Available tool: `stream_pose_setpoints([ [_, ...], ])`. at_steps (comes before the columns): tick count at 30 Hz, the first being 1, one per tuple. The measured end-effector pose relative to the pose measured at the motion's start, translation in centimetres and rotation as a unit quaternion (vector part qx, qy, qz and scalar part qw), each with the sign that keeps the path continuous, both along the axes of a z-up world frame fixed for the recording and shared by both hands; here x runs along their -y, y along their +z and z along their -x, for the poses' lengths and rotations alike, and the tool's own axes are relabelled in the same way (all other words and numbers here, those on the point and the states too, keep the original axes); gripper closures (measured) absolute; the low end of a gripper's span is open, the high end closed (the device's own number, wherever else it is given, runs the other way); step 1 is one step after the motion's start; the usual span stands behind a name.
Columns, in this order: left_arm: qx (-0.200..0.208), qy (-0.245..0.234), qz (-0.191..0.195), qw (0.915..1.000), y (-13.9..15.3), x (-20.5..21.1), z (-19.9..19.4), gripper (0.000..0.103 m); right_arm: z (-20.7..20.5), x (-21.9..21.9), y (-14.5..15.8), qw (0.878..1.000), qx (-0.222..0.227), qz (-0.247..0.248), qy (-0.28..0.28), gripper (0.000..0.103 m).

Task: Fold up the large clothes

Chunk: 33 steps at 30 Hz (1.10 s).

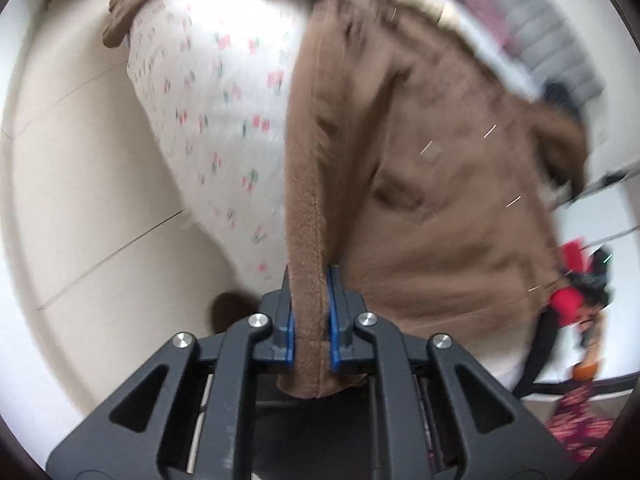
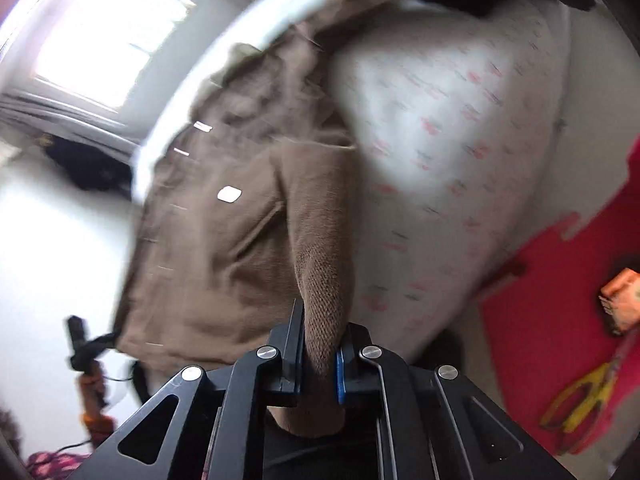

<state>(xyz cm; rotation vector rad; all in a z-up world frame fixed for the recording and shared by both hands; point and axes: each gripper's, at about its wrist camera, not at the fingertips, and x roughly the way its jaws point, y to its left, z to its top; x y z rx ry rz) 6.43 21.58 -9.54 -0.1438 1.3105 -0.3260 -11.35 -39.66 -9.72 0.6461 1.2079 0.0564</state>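
Grasp step: left gripper (image 1: 308, 316) jaws pinching hem of brown fleece garment (image 1: 420, 184); right gripper (image 2: 320, 344) jaws pinching another edge. Garment draped over floral-print bed (image 1: 216, 120). Next: lift both edges together, carry fold across evenly.

The jacket (image 1: 420, 184) lay on the patterned bedsheet (image 1: 216, 128), apparently overlapping the bed's far edge; floor (image 1: 80, 184) lay left.

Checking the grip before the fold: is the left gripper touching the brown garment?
Touching. The left wrist view shows the left gripper with both blue pads pressed against a brown garment edge.
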Motion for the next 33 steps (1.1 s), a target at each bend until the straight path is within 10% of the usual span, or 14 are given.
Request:
stream_pose_setpoints([
  [7, 0.040, -0.013, -0.101, 0.9940, 2.8, 1.7, -0.4, 0.061, 0.5, 0.0, 2.0, 0.994, -0.021, 0.102, -0.020, 0.053],
  [11, 0.101, -0.009, -0.083, 0.9913, 5.9, 3.7, -2.1, 0.037, -1.5, -0.6, 5.7, 0.991, 0.035, 0.124, -0.022, 0.040],
  [22, 0.148, -0.188, -0.023, 0.9706, 5.5, 21.6, -5.9, 0.031, -14.5, -11.2, 2.3, 0.981, 0.035, 0.166, 0.091, 0.035],
  [27, 0.069, -0.259, -0.056, 0.9619, 0.5, 24.9, -4.4, 0.030, -11.5, -14.0, 0.8, 0.966, 0.029, 0.222, 0.126, 0.033],
  [30, 0.099, -0.293, -0.082, 0.9474, 0.3, 24.9, -2.8, 0.027, -8.8, -14.7, 0.8, 0.962, 0.019, 0.231, 0.146, 0.032],
  [33, 0.068, -0.293, -0.078, 0.9504, 1.3, 24.8, -2.9, 0.026, -7.3, -15.6, 1.1, 0.952, 0.011, 0.257, 0.164, 0.030],
])
